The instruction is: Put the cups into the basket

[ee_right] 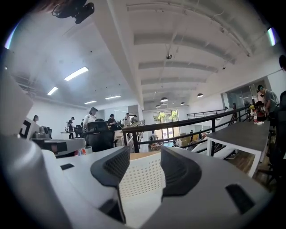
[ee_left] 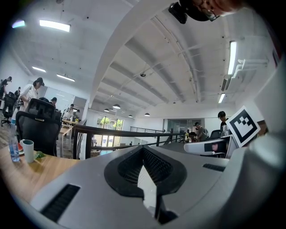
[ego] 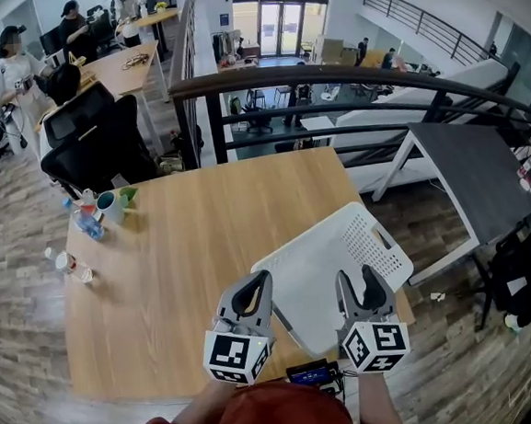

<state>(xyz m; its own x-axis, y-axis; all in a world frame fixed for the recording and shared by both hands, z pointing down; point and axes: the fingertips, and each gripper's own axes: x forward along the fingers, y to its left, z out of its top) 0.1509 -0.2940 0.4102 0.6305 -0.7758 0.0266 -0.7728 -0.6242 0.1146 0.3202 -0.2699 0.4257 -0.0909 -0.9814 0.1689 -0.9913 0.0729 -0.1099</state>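
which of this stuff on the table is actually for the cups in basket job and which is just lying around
For the job:
- white basket
- cup, far left corner of the table

Lying about:
- water bottle
- small bottle at the left edge
- office chair

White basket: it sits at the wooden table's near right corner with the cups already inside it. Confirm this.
Not right. The cups are not inside the white basket; they stand at the far left corner of the wooden table, as the head view shows. The basket does sit at the near right corner.
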